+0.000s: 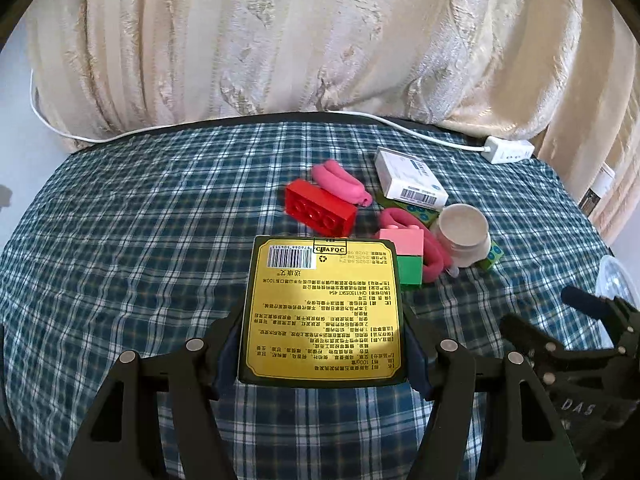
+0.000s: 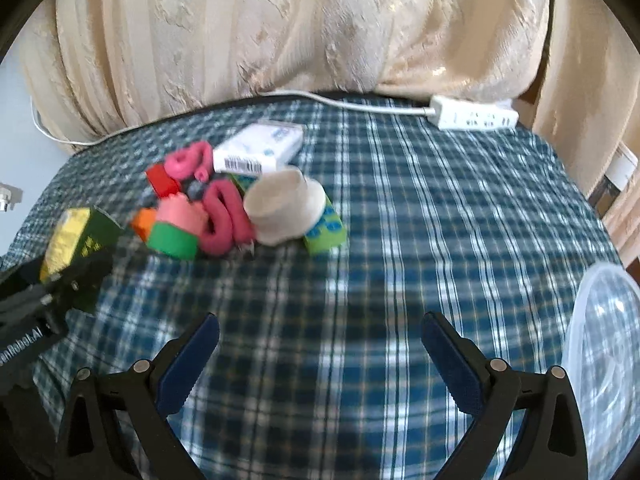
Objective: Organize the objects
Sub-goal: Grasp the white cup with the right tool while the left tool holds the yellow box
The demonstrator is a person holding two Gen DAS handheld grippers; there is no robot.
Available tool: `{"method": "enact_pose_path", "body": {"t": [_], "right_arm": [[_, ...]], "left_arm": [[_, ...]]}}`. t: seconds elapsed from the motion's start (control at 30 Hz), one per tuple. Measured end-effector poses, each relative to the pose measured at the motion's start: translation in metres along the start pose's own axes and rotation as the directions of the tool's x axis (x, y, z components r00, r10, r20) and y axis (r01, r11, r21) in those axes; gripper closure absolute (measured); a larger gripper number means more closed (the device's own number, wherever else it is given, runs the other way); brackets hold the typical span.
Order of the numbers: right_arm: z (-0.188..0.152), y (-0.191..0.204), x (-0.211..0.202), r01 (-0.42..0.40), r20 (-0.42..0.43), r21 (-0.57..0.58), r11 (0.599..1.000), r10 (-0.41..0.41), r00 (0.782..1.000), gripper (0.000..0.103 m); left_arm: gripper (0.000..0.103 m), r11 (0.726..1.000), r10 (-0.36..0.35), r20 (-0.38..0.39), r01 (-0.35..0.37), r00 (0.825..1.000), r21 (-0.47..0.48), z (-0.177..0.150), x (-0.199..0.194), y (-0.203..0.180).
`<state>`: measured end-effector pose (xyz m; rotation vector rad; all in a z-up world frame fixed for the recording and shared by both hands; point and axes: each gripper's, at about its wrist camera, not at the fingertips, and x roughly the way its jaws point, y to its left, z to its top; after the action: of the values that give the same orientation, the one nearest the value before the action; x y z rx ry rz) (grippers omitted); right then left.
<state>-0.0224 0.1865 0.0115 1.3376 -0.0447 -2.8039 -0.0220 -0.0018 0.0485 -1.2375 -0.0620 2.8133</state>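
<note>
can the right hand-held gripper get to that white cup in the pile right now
Probably yes. The right hand-held gripper is open and empty, with only bare plaid tablecloth between it and the white cup. The pink foam curler and green block crowd the cup's sides.

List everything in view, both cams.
box: 1, green with gold label, in left hand-held gripper
red brick: 1, pile's left
pink rolls: 2, in pile
pink-green brick: 1, pile front
white box: 1, pile back
cup: 1, white, on its side
green blocks: 2, under pile
power strip: 1, white, far edge
clear tub: 1, right edge
left hand-held gripper: shut on box
right hand-held gripper: open, empty
</note>
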Motion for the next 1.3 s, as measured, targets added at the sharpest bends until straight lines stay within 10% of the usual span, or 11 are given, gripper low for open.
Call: {"method": "enact_pose_path", "body": {"t": [1.3], "right_arm": [[0.051, 0.038, 0.048, 0.071, 0.052, -0.140, 0.988, -0.064, 0.997, 0.049]], "left_arm": [[0.036, 1.000, -0.007, -0.029, 0.007, 1.000, 0.003, -0.004, 0.007, 0.001]]}}
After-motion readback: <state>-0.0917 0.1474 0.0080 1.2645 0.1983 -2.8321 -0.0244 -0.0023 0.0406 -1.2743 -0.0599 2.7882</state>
